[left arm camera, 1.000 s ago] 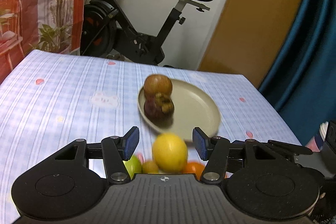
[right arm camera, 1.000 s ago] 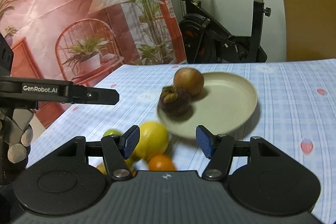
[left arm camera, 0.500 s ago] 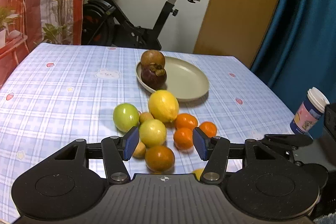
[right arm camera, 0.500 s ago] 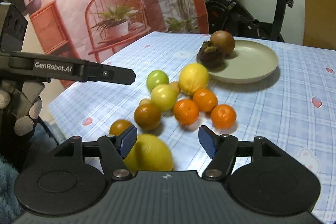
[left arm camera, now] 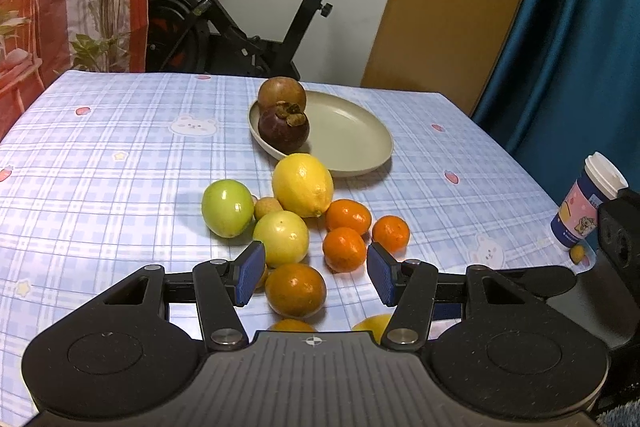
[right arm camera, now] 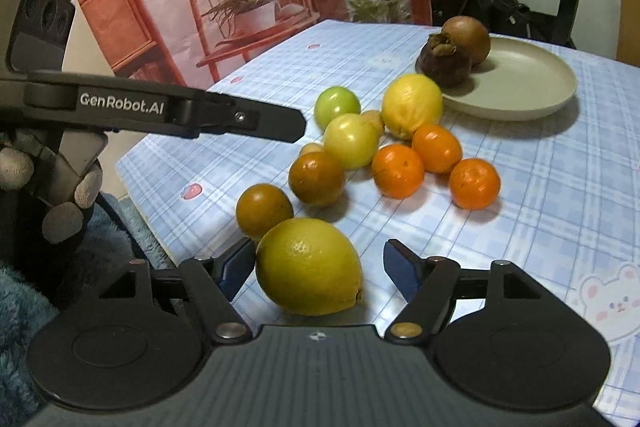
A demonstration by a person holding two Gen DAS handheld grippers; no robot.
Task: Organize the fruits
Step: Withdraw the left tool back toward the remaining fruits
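I was working in a home: an exercise bike stood upper centre, behind a table with plaid cloth, curtain right.

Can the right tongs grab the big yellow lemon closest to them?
Probably yes. The right tongs are opening, the near lemon already sits between them, and nothing blocks it.

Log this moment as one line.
plate: two mangosteens | right gripper: jaws opening around near lemon | left gripper: open, empty
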